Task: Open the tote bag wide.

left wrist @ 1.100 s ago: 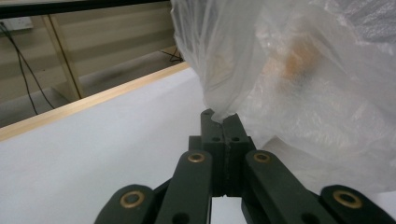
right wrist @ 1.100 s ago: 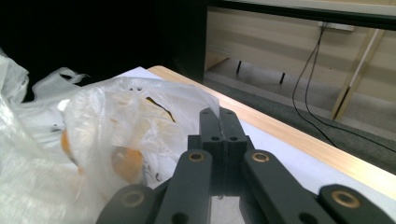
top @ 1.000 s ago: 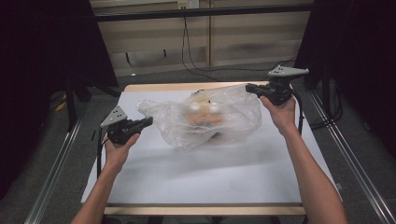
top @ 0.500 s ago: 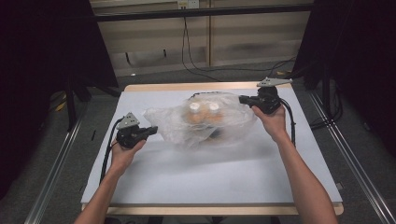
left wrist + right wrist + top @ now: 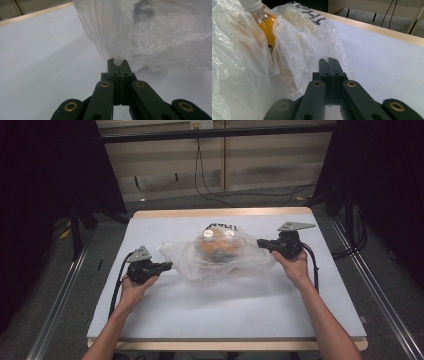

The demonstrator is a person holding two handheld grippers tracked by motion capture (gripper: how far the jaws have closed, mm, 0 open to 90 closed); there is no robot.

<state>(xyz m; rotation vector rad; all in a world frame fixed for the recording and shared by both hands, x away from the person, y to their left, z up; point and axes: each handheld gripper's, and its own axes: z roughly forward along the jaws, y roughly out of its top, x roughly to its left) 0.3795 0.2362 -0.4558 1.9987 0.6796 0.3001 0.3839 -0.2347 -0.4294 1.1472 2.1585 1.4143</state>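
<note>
On the left side of the worktop, the left claw sits low over the white surface, its jaws clamped on the left edge of the clear plastic bag; the left gripper view shows a pinch of film caught between the closed tips. The bag lies crumpled in the middle of the worktop, toward the far edge, with orange bottles with white caps inside it and dark lettering on its far fold. At the bag's right edge, the right claw is clenched too, touching the plastic; whether film is caught between its tips cannot be told.
</note>
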